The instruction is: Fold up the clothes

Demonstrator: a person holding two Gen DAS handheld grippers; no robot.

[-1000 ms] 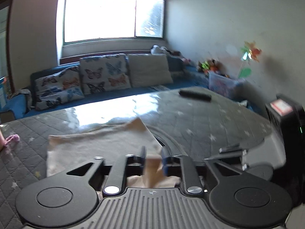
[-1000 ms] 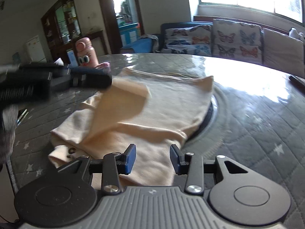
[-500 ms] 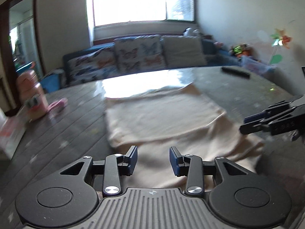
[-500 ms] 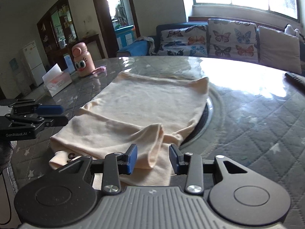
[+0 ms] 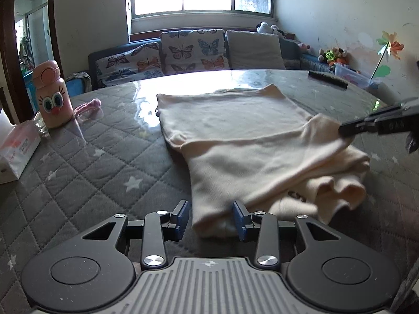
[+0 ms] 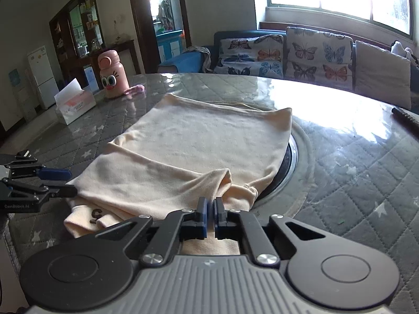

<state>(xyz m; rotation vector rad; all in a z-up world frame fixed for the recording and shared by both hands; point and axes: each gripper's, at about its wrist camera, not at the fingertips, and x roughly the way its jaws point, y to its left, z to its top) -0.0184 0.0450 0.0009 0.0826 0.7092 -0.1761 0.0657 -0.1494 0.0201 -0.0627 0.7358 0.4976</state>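
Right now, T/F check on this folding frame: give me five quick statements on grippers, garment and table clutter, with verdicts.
1. The right gripper is shut on the cream garment. True; its jaws have just closed on the near edge.
2. The left gripper is clamped on the garment. False: its jaws stand apart at the garment's near corner, not pressing it.
3. A pink bottle with cartoon eyes stands upright on the table. True.
4. The tissue box lies on top of the garment. False: it sits apart, near the bottle.
5. The garment is a neat, finished square. False: the near end is bunched and rumpled.
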